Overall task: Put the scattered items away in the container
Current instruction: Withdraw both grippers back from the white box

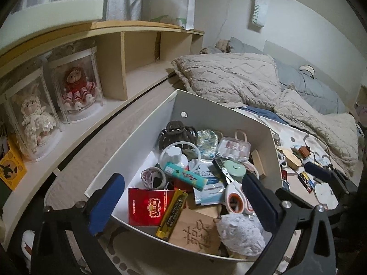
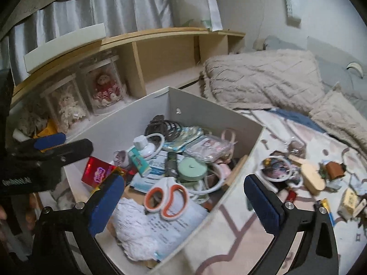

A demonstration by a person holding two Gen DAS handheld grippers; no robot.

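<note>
1. Open white rectangular box, the container: it sits on the bed directly ahead of both grippers, and its near rim passes between the fingers of the left gripper.
2. Contents, left wrist view: a red cigarette pack lies just ahead of the left finger, a yellow foil-wrapped bar beside it, orange-handled white scissors close to the right finger, and a fluffy white cloth at the near corner.
3. Left gripper: jaws spread wide, blue pads holding nothing.
4. Right gripper: jaws likewise spread wide and empty; the scissors lie between its fingers, with the box wall crossing toward the right finger.
5. Scattered items: a loose pile of small objects lies on the bed cover beyond and to the right of the right finger, outside the box, including a flat wooden piece and a white-rimmed round object.
6. Surface: a pale patterned bedsheet lies under the box and pile.
7. Farther ahead and right: a beige textured blanket over grey bedding.
8. Ahead and left: a light wooden shelf unit holding two dolls in clear cases, with grey curtains above and white walls behind.
</note>
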